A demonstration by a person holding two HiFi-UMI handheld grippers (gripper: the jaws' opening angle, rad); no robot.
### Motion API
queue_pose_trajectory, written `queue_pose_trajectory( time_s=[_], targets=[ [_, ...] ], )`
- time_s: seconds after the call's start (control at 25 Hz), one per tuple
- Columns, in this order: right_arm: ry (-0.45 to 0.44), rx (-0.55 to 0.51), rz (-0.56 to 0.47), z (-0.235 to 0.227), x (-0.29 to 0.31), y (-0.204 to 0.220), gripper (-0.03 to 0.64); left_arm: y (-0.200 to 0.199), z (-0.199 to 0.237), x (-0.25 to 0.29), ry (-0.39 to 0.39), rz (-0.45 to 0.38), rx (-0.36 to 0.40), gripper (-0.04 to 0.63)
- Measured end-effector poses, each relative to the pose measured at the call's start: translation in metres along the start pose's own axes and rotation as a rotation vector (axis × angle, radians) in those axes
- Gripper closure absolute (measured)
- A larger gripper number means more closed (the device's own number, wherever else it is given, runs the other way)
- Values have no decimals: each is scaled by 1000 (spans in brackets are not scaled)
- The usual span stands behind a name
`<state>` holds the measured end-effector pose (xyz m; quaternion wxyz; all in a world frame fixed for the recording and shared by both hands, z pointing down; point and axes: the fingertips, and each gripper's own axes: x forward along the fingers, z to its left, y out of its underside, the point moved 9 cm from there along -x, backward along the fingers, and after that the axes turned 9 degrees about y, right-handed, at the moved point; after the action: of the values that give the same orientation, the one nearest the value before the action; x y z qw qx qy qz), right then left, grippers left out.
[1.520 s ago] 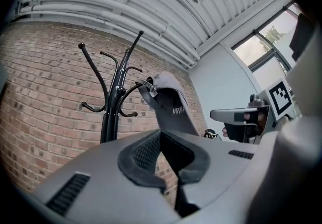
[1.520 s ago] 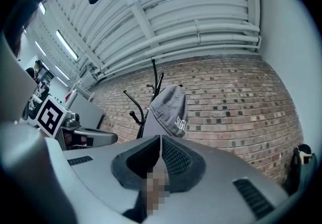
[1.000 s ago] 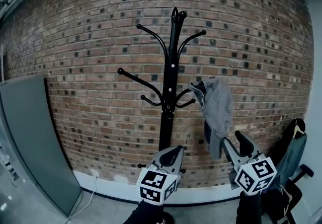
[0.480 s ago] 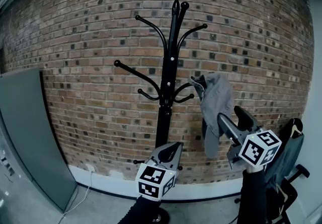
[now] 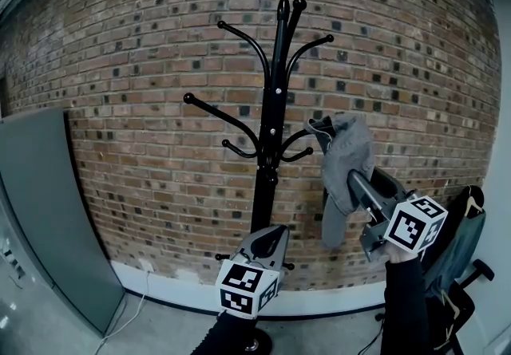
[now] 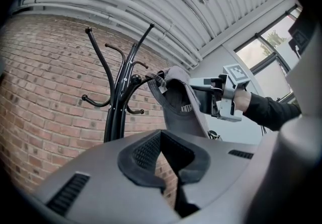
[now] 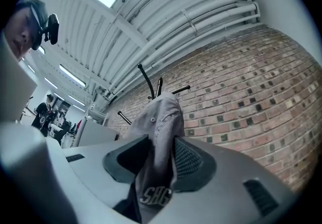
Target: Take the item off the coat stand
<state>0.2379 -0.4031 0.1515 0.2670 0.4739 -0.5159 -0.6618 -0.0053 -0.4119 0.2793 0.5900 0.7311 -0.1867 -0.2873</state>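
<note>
Red brick wall point(image 5: 120, 50) behind: grey cloth cap point(image 5: 347, 146) hangs lengthwise down off black metal coat stand point(image 5: 271, 106), straight ahead of the nearer right gripper point(image 5: 369, 179), whose jaws have just been closing and now pinch its lower part.

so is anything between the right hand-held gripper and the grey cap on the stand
Nothing visible: the grey fabric cap hangs between the right hand-held gripper's jaws, which have just been closing on it.
</note>
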Motion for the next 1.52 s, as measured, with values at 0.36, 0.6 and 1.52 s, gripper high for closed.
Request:
queue_pose_trajectory(
  time_s=[0.36,0.6,1.52],
  targets=[
    [119,-45,-110,-4,-6,-12,590,3,5,-8,-22,2,-21,588],
    [144,-79,-176,2,-13,-34,591,1,4,-11,-30,-1,-17,588],
    [274,-134,-341,-11,-98,-82,591,0,-15,1,25,-14,-22,588]
  ],
)
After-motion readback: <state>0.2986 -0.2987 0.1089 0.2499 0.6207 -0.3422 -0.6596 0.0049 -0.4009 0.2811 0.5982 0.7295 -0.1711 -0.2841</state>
